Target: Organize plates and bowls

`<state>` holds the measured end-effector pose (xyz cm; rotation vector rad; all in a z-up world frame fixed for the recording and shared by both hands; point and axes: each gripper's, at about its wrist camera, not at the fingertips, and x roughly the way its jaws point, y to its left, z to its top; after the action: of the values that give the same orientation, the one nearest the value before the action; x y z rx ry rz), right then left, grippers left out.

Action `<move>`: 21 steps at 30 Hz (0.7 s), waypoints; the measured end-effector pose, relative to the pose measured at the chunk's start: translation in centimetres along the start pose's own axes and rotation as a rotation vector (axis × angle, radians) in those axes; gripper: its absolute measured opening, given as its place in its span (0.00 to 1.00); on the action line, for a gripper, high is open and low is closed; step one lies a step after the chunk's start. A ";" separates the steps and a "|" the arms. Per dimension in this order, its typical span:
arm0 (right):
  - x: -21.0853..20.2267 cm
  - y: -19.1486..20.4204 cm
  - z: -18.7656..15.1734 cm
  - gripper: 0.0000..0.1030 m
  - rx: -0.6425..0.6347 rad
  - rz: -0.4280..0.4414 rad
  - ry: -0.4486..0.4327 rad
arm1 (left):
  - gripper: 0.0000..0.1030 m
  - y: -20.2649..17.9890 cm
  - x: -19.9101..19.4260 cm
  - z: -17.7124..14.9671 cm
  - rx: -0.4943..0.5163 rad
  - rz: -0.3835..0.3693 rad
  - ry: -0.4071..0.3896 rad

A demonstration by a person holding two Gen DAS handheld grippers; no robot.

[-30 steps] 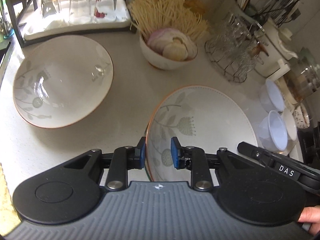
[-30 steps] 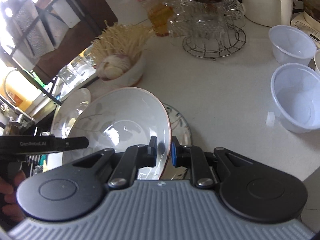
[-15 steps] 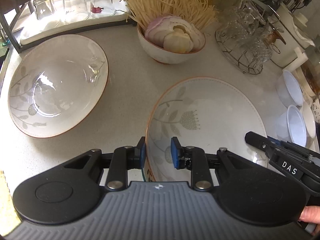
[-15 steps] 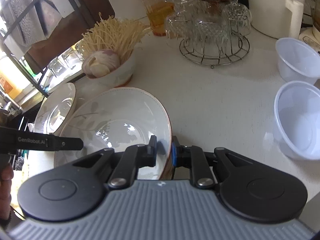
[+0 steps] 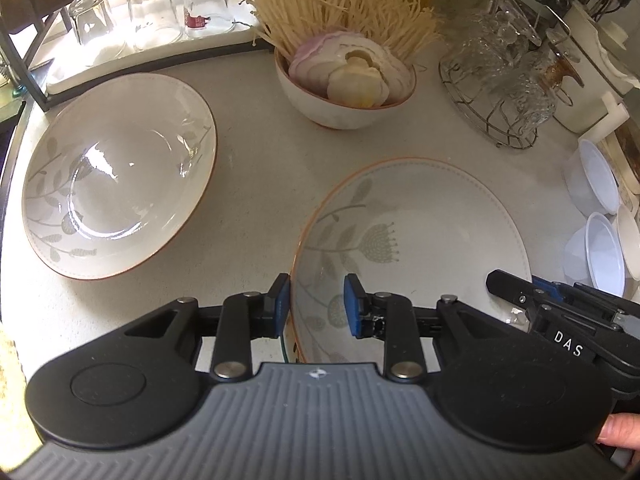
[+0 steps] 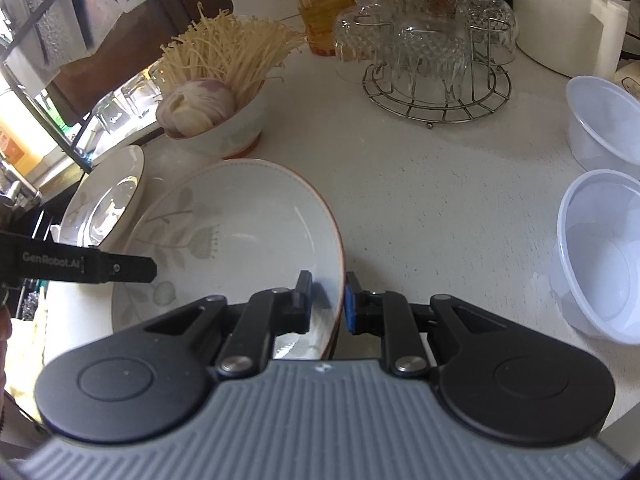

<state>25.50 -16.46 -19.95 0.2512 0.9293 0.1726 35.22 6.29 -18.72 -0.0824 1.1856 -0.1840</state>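
A white floral plate [image 5: 416,232] with an orange rim is held between both grippers above the counter. My left gripper [image 5: 314,306] straddles its near left rim, and the gap between the pads looks wider than the rim. My right gripper [image 6: 328,302] is shut on its right rim [image 6: 280,220]. A second matching plate [image 5: 116,196] lies on the counter to the left; it also shows in the right wrist view [image 6: 104,208]. A ceramic bowl [image 5: 348,92] with onion and enoki mushrooms stands behind.
A wire rack of upturned glasses [image 5: 504,80] stands at the back right. Clear plastic bowls [image 6: 600,248] sit at the right. A tray with three tumblers [image 5: 152,12] is at the back left. A jar with a red lid [image 6: 320,8] stands behind the rack.
The held plate has come lower and flatter toward the counter. The left gripper's pads have spread slightly around the rim. The right gripper keeps its hold.
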 end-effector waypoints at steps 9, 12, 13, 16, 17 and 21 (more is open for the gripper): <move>-0.6 -0.5 0.2 0.19 0.025 -0.008 -0.028 | 0.32 0.8 -0.7 -0.6 -0.053 -0.016 -0.005; -1.0 -0.6 0.3 0.20 0.030 0.001 -0.035 | 0.33 1.0 -1.4 -0.7 -0.063 -0.020 -0.029; -1.1 -0.6 0.4 0.20 0.029 0.004 -0.036 | 0.34 1.0 -1.7 -0.7 -0.069 -0.021 -0.038; -2.0 -0.6 0.8 0.20 0.026 0.002 -0.054 | 0.34 0.9 -2.9 -0.7 -0.082 -0.028 -0.066; -2.5 -0.6 0.9 0.20 0.025 0.004 -0.066 | 0.34 0.8 -3.3 -0.7 -0.083 -0.029 -0.077; -5.0 -0.2 1.8 0.20 0.014 0.017 -0.122 | 0.34 0.1 -5.6 -0.8 -0.080 -0.044 -0.127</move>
<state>23.99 -18.17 -15.15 0.2799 0.8073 0.1645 32.46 7.42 -13.87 -0.1875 1.0644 -0.1680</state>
